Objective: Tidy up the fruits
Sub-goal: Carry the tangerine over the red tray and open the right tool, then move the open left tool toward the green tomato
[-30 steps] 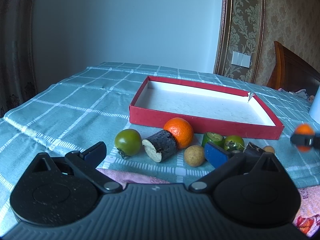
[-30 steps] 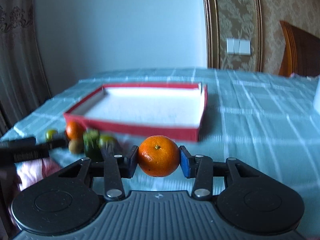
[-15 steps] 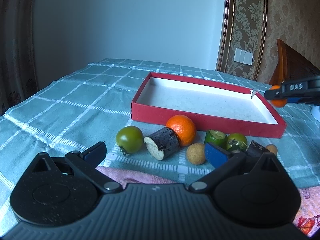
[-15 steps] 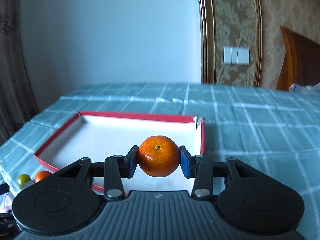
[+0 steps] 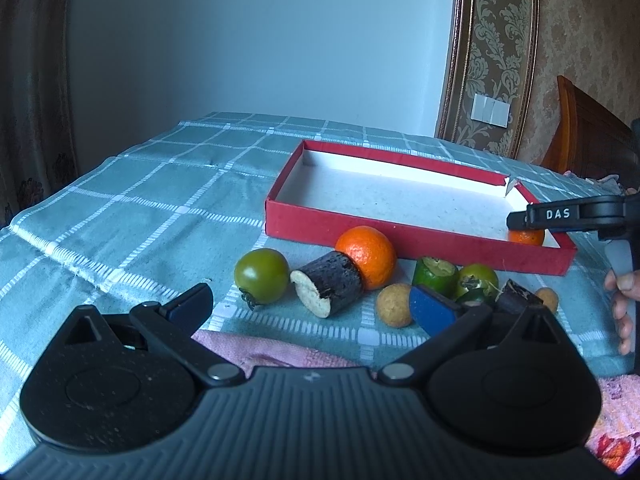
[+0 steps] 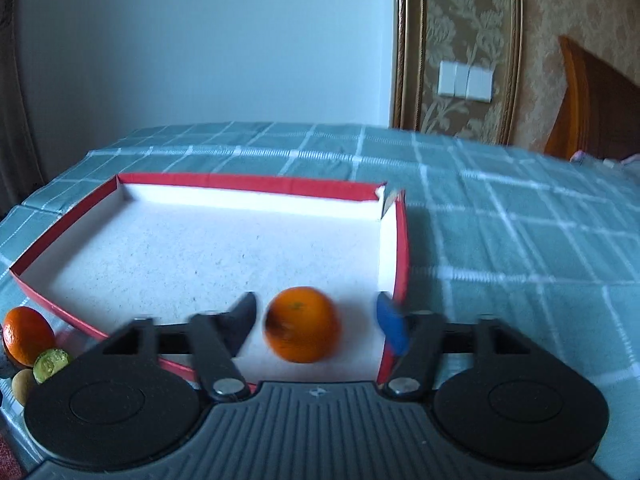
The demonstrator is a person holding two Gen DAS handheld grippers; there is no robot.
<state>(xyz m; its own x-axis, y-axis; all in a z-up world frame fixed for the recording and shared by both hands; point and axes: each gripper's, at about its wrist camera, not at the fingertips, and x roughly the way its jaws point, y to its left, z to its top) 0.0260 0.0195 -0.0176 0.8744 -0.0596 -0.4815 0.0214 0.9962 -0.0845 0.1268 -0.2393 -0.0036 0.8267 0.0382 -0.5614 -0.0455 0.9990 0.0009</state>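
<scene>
A red box point(image 6: 401, 248) with a white floor lies on the checked cloth. My right gripper point(image 6: 316, 320) is over its near right corner, its jaws opening. A small orange point(image 6: 303, 329) sits blurred between them, free of both pads. In the left wrist view that orange point(image 5: 526, 237) shows inside the box point(image 5: 332, 229) under the right gripper's finger point(image 5: 560, 216). In front of the box lie a bigger orange point(image 5: 368, 255), a green tomato point(image 5: 262, 276), a dark cut stick point(image 5: 328, 288), a tan round fruit point(image 5: 394, 305) and green fruits point(image 5: 436, 276). My left gripper point(image 5: 316, 304) stands open, nothing between its fingers.
A pink cloth point(image 5: 280, 350) lies under the left gripper at the table's near edge. A person's fingers point(image 5: 624, 308) hold the right gripper's handle at the right edge. A wooden headboard point(image 5: 588, 144) stands behind the table on the right.
The right gripper carried the small orange over the box's corner, sank a little and spread its jaws off the fruit. The left gripper and the fruits in front kept still.
</scene>
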